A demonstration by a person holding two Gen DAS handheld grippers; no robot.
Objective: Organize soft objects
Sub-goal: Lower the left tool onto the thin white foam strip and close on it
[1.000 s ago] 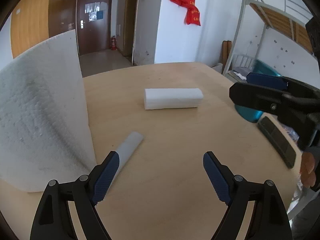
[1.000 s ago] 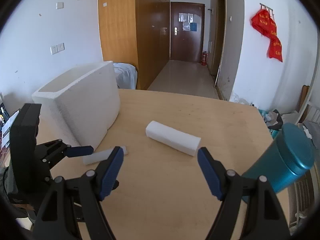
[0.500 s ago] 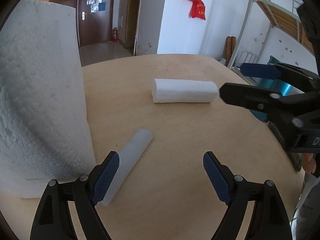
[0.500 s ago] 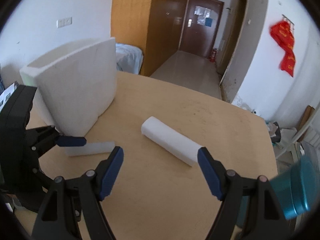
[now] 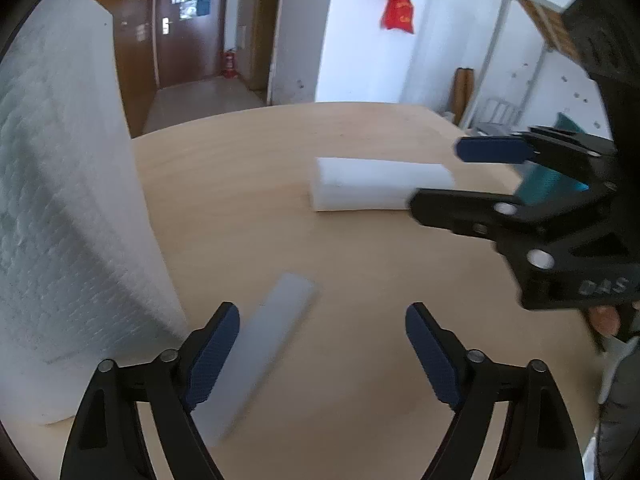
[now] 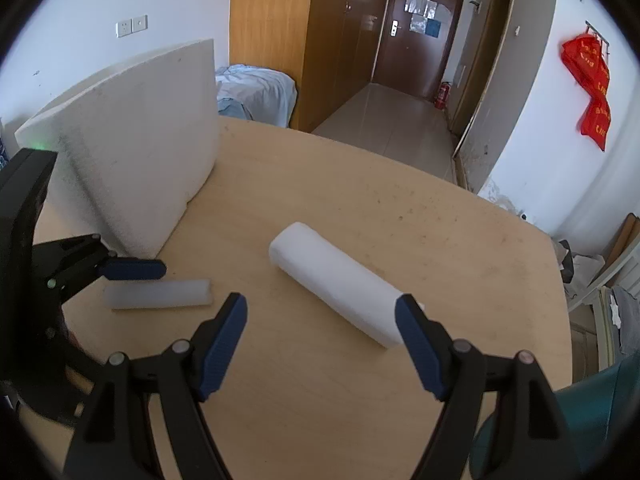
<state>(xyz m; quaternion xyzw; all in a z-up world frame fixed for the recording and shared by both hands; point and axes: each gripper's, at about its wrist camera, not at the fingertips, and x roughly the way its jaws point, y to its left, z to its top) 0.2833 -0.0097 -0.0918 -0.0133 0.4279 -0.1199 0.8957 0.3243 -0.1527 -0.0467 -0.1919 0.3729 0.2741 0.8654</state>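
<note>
A thin pale foam strip (image 5: 264,340) (image 6: 158,294) lies on the wooden table (image 6: 360,192) beside a tall white foam box (image 5: 68,220) (image 6: 132,160). My left gripper (image 5: 321,312) hovers over the strip, jaws closing; the strip's near end runs past the left finger, with no pad pressing on it. A white foam block (image 5: 372,186) (image 6: 336,280) lies mid-table. My right gripper (image 6: 321,302) (image 5: 456,176) stands open just before it, the block's near end by its right finger. One blue pad (image 6: 136,270) of the left gripper shows above the strip.
A teal bottle (image 6: 592,420) (image 5: 548,184) stands near the table's right edge, behind the right gripper. A person's fingers (image 5: 604,320) hold that gripper. Beyond the table lie a hallway with a brown door, red bags on the wall and a bunk bed frame.
Both grippers have come lower and closer to the table. The strip now reaches the left gripper's left finger. The block now reaches the right gripper's right finger, and that gripper has rolled.
</note>
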